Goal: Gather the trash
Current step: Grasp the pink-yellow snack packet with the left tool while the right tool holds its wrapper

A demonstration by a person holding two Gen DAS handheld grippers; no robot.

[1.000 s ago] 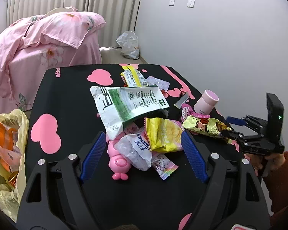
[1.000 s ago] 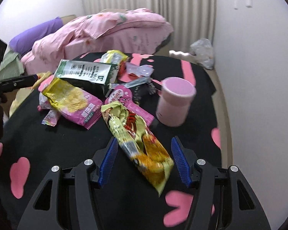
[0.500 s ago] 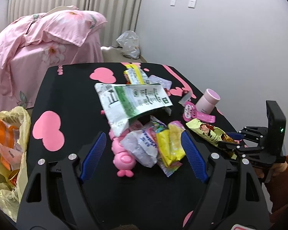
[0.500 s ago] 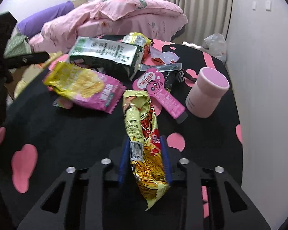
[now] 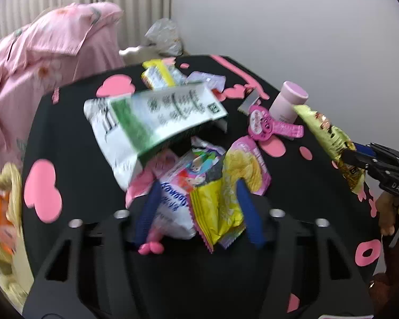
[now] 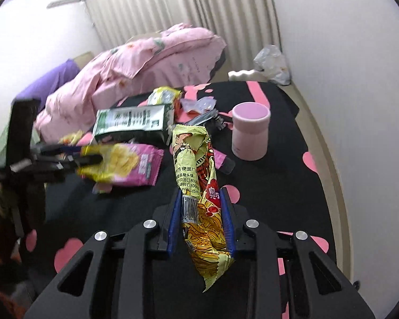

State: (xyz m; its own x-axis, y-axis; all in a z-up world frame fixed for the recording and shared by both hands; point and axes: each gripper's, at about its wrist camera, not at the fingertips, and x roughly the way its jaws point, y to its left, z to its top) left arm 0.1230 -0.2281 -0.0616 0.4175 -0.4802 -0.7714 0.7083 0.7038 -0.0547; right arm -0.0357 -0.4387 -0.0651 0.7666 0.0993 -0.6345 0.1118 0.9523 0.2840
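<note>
My left gripper [image 5: 196, 188] is shut on a bunch of wrappers: a yellow-and-pink chip bag [image 5: 234, 186] and a white bag with blue print [image 5: 173, 207]. It also shows in the right wrist view [image 6: 89, 158] holding the chip bag [image 6: 127, 166]. My right gripper [image 6: 200, 195] is shut on a long yellow-green noodle snack wrapper [image 6: 196, 175] and holds it above the black table [image 6: 279, 186]. That wrapper also shows in the left wrist view [image 5: 329, 138].
A green-and-white bag [image 5: 157, 114], a pink paddle-shaped pack [image 5: 266, 125], a pink cup [image 6: 250, 130] and small wrappers [image 5: 159, 75] lie on the table. A yellow trash bag [image 5: 5, 212] hangs at the table's left edge. A pink bed [image 6: 146, 61] stands behind.
My left gripper has closed on the chip bag and white bag and lifted them. My right gripper has raised the noodle wrapper off the table.
</note>
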